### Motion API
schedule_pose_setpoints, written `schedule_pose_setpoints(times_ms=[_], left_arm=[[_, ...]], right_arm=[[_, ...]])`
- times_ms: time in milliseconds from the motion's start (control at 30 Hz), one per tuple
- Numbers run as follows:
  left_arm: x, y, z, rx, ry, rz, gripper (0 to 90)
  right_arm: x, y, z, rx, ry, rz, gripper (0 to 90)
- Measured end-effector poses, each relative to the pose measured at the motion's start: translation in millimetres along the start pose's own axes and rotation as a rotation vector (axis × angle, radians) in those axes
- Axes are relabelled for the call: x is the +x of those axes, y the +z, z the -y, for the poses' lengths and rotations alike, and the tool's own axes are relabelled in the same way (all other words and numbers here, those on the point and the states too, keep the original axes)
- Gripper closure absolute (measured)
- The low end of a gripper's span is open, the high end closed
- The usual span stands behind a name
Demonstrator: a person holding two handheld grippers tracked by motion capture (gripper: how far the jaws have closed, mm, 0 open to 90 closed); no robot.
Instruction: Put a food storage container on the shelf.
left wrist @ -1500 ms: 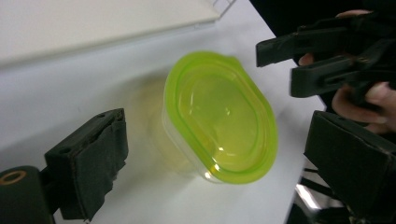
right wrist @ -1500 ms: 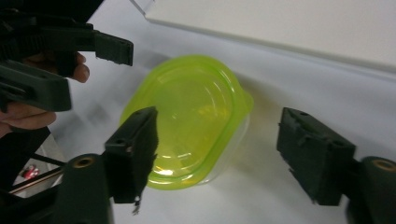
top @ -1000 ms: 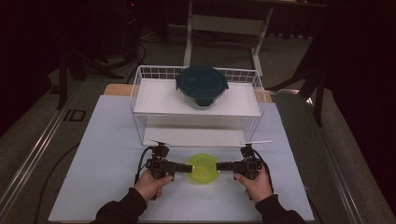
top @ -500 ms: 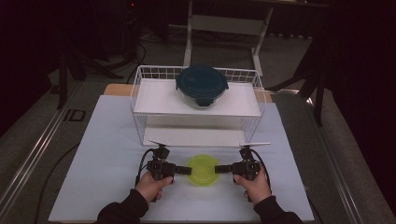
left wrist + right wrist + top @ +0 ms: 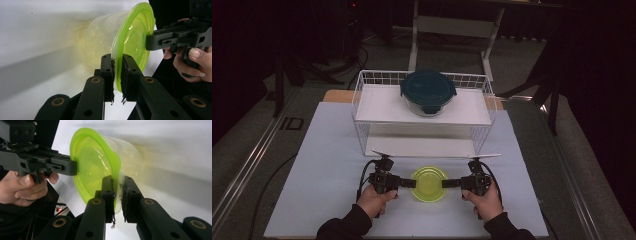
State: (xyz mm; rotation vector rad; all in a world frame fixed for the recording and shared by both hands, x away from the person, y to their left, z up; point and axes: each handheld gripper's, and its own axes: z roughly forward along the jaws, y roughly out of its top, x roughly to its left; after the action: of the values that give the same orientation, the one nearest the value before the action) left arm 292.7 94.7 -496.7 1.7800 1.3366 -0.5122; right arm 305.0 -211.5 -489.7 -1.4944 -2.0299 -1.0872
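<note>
Dark room; both grippers' pads hide green lid [image 5: 428, 183] rim edges.

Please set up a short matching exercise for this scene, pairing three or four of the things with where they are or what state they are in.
Things:
1. green-lidded tub
2. dark-lidded glass container
3. left gripper
4. white wire rack

Places or states:
A. on the rack's upper shelf
B. shut on the tub's rim
C. on the table between both grippers
D. beyond the tub, at the table's far side

Pairs: 1-C, 2-A, 3-B, 4-D
</note>
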Motion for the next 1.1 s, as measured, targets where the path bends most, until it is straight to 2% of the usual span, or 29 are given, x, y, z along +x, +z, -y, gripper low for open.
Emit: schedule_pose_setpoints(times_ms=[33,367,500,600,833,1033,1067,1100], left_arm=[[-0.4,-1.4,-0.1,-0.006,-0.006,0.009,80.5],[-12.1,-21.0,-4.4,-0.02,0.029,0.025,80.8],[-20.0,-31.5,-7.2,-0.046,0.041,0.041,80.7],[-29.7,-40.2,-10.3,-0.075,0.056,0.05,80.6],[-55.5,-61.1,-21.1,-0.107,0.11,0.048,80.7],[-76.5,-80.6,-37.4,-0.138,0.142,0.041,80.8],[-76.5,-80.6,-37.4,-0.138,0.142,0.041,80.8],[-83.4,-88.2,-44.0,-0.152,0.155,0.043,80.8]], right_arm=[[1.0,-0.9,-0.3,-0.003,-0.002,-0.002,81.3],[21.7,-12.0,-4.9,-0.035,-0.052,-0.012,81.3],[31.7,-18.8,-7.3,-0.05,-0.07,-0.018,81.3],[40.3,-26.2,-10.9,-0.068,-0.09,-0.021,81.3],[64.7,-48.4,-21.1,-0.112,-0.138,-0.03,81.4],[86.2,-65.6,-34.7,-0.144,-0.17,-0.025,81.4],[89.7,-68.7,-38.1,-0.151,-0.175,-0.026,81.4],[93.6,-71.9,-41.5,-0.156,-0.182,-0.029,81.4]])
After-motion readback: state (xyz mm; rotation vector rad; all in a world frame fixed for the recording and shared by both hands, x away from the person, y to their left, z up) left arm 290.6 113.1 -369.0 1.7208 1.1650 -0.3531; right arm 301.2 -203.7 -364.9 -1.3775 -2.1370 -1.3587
